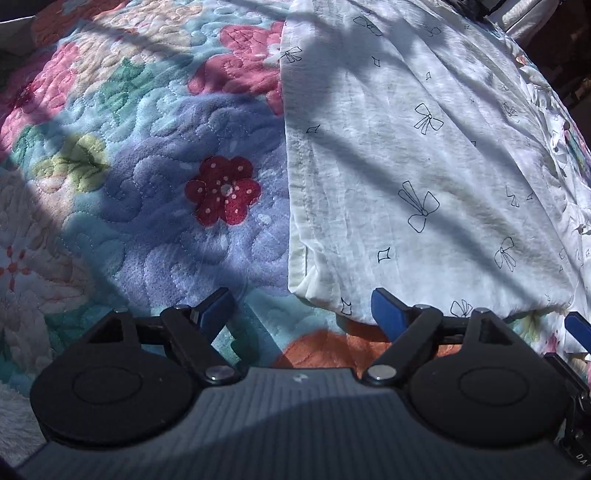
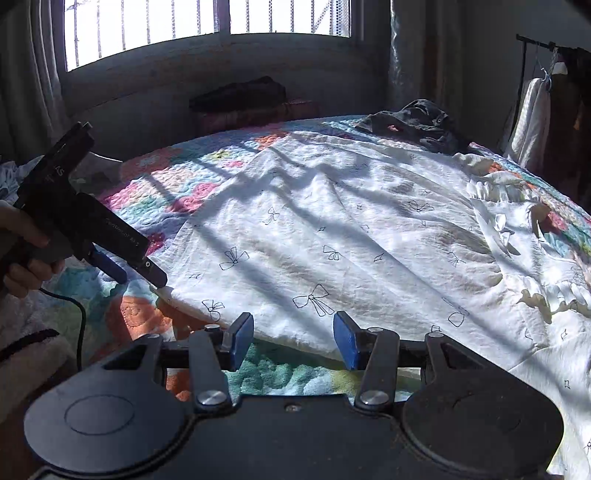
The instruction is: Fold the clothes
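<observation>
On the bed, left wrist view: quilted floral bedspread (image 1: 147, 177), sunlit and crossed by bar shadows. White garment with bow print (image 1: 424, 166) lies flat on its right half, hemmed edge running near to far. Left gripper (image 1: 303, 314): blue-padded fingers (image 1: 388, 314) spread wide, nothing between them, the right one over the garment's near corner.

Right wrist view: same garment (image 2: 351, 229) spread across the bedspread (image 2: 166, 184), ruffled part at right. Right gripper (image 2: 293, 341): jaws apart, empty, at the near hem. Left gripper (image 2: 142, 277), held in a hand (image 2: 22, 254), tip at the garment's near left corner. Dark clothing (image 2: 417, 122) at far edge. Barred window (image 2: 207, 26) beyond.
</observation>
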The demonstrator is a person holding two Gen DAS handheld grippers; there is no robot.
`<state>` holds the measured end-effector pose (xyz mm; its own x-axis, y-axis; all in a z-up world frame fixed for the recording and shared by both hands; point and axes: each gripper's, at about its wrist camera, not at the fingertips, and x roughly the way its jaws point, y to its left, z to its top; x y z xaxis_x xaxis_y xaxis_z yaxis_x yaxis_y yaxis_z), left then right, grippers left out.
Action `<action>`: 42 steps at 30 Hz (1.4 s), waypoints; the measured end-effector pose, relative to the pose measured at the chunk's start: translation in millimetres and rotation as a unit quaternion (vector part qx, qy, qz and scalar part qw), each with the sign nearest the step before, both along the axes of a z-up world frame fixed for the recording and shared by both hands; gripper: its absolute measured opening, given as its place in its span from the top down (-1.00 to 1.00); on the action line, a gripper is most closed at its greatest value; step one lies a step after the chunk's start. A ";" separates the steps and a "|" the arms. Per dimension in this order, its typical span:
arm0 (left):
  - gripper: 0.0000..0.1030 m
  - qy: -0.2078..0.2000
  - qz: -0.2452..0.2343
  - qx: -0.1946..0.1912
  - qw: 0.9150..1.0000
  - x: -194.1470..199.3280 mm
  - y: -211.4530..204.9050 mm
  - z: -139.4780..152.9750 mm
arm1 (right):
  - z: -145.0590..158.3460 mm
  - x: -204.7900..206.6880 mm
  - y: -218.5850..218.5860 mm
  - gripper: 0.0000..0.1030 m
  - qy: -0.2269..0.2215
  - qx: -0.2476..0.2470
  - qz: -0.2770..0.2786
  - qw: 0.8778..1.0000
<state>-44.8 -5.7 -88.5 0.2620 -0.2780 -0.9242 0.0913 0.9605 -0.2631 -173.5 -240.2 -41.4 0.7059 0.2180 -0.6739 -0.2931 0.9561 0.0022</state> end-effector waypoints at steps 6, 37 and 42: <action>-0.07 -0.047 -0.036 -0.036 0.998 -3.7 1.9 9.4 | -28.5 36.4 83.3 -0.03 0.012 -0.043 0.119 0.992; 0.38 -0.022 0.006 -0.094 0.995 5.0 30.2 9.4 | -44.5 67.3 88.4 0.94 0.058 0.047 0.076 0.994; 0.38 -0.024 0.006 -0.106 0.994 3.6 32.6 10.7 | -39.0 65.5 78.8 0.93 0.085 0.115 0.111 0.983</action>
<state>-41.3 26.9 -77.8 0.3080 -0.4614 -0.8320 0.0973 0.8852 -0.4549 -108.0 -161.4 -80.4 0.5056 0.5144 -0.6927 -0.4706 0.8373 0.2783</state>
